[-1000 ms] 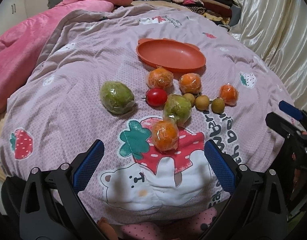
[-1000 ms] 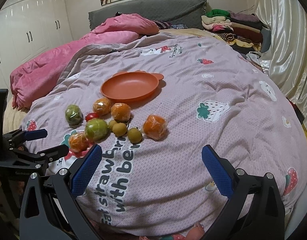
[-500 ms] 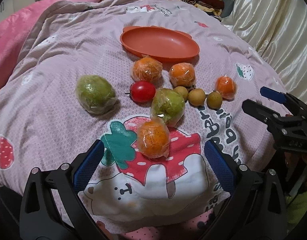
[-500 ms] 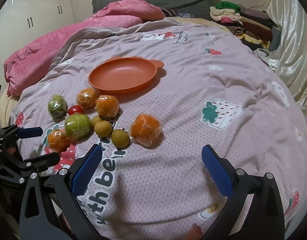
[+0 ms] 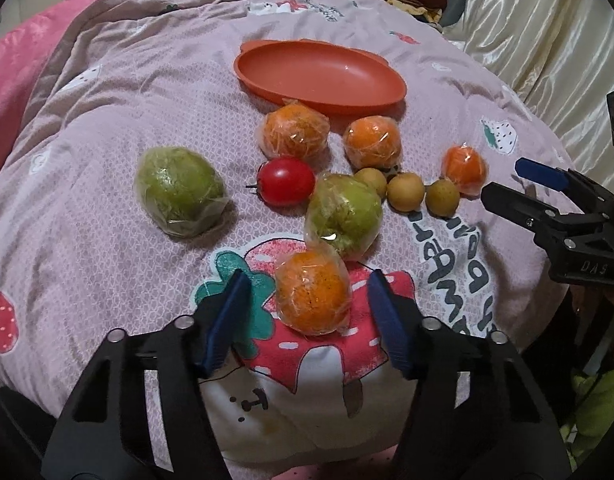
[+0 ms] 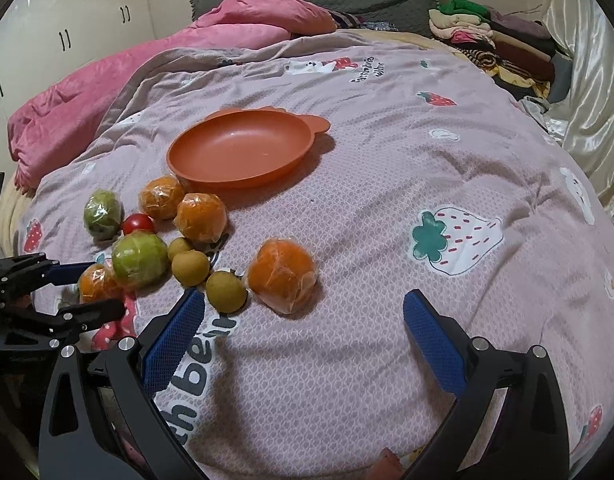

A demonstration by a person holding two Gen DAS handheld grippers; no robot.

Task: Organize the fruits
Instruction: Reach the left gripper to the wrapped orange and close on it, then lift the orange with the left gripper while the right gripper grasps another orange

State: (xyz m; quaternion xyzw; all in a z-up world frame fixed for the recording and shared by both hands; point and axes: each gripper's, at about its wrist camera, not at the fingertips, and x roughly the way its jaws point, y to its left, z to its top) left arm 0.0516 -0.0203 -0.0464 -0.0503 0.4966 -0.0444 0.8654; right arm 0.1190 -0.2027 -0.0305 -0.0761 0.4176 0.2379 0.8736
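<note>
In the left wrist view, the left gripper (image 5: 309,304) is closing its jaws around a plastic-wrapped orange (image 5: 313,293) lying on the bed (image 5: 107,120); the pads are flanking it at 9 and 3 o'clock but not yet pressing. The orange is roundish, its slightly longer axis running toward 12 o'clock. A wrapped green fruit (image 5: 344,214) is touching it at 12 o'clock, and the oval orange plate (image 5: 320,76) is lying farther off the same way, long axis across.

In the right wrist view, the right gripper (image 6: 303,322) is hanging released, jaws wide over bare quilt. Another wrapped orange (image 6: 283,276) is sitting just beyond at 12 o'clock, a small brown fruit (image 6: 226,291) beside it at 9 o'clock.
</note>
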